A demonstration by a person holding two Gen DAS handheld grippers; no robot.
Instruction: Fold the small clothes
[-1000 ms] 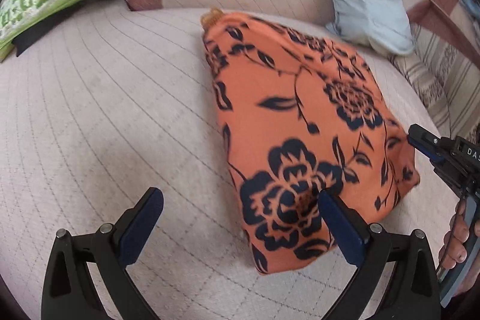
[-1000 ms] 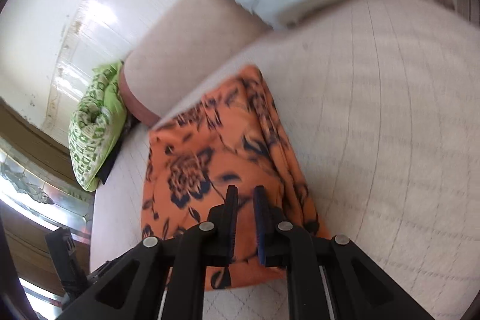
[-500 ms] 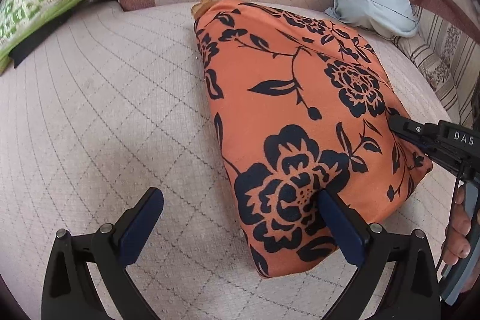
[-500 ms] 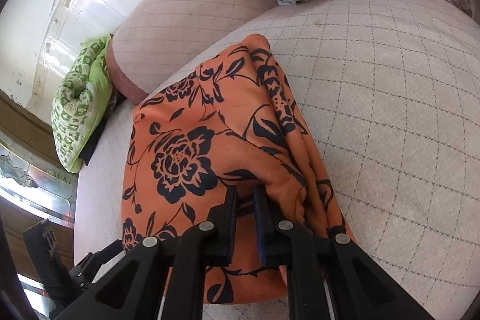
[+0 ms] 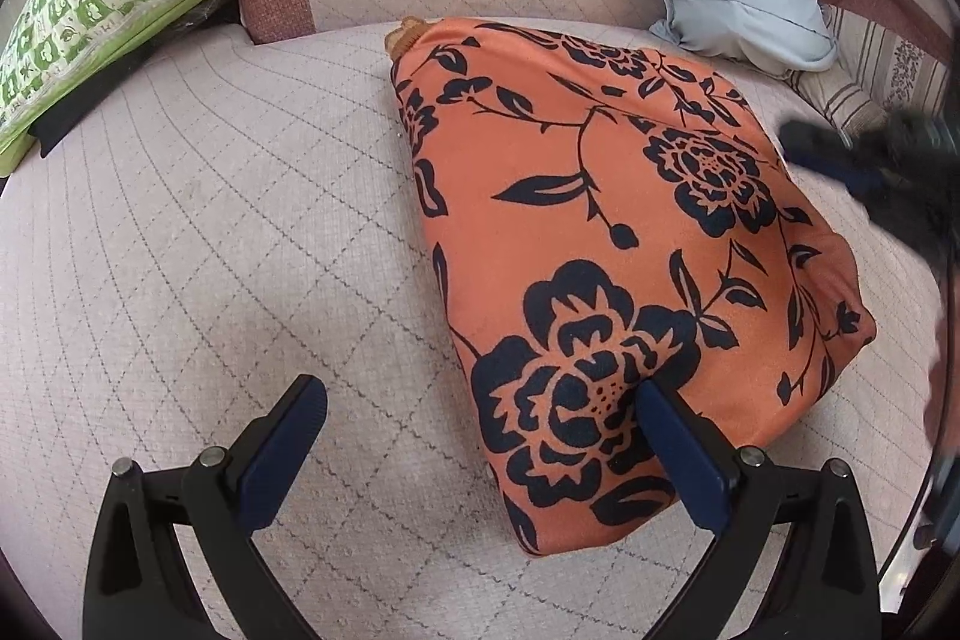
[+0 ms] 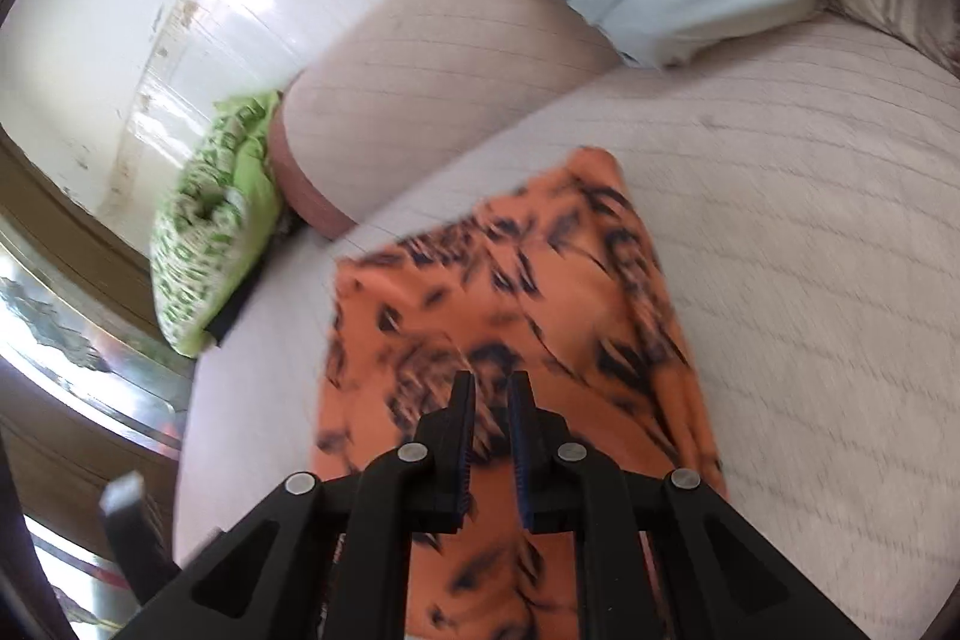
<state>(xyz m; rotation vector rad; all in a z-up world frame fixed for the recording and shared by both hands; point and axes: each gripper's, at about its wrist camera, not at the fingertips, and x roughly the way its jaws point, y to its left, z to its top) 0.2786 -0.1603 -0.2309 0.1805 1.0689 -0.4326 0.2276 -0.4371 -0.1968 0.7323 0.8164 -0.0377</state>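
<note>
Where quilted beige sofa seat (image 5: 210, 232) spreads, orange floral garment (image 5: 600, 232) lies folded.

The right wrist view is smeared by motion — the black flower print on the folded orange cloth (image 6: 510, 292) reads only as streaks. In the left wrist view the black right gripper (image 5: 840, 154) is a dark blur, cut off at the right edge — its jaws unreadable there.

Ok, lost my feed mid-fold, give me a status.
Left gripper open, empty, low beside the folded orange floral garment. Right gripper nearly shut, empty, above it; view blurred. Garment flat on quilted cushion. Nothing in the way.
</note>
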